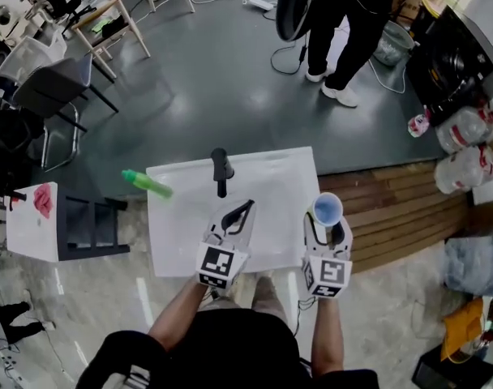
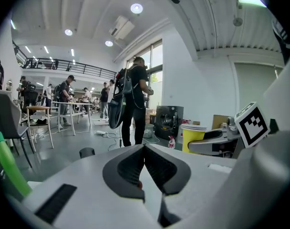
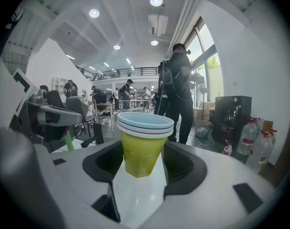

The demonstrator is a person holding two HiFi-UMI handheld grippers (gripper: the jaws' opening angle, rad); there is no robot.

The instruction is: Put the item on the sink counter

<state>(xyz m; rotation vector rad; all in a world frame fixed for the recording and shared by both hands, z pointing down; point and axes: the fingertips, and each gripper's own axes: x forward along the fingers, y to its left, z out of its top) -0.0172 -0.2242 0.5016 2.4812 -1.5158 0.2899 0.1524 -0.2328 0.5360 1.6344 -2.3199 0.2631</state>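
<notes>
The cup (image 3: 141, 144) is sitting upright between the jaws of the right gripper (image 3: 142, 162). The jaws are standing fairly wide and pressing on its yellow wall, below the stacked pale rims (it looks like several thin cups nested together). It is hanging over the right part of the sink counter (image 1: 177, 225); whether its base is touching I cannot tell. I am judging it light, thin-walled and a little slick, so a hard squeeze is likely to buckle it, and holding low on the wall, as now, is looking sound. The left gripper (image 2: 144, 149) is hovering just beside, its jaws closed tip to tip on nothing. Further out, the faucet (image 1: 221, 171) is standing mid-counter and a green bottle (image 1: 147, 183) is lying at the left edge. The right side is looking open, though the counter's right edge is running close. Beyond, a person (image 1: 344, 23) is standing on the floor.
</notes>
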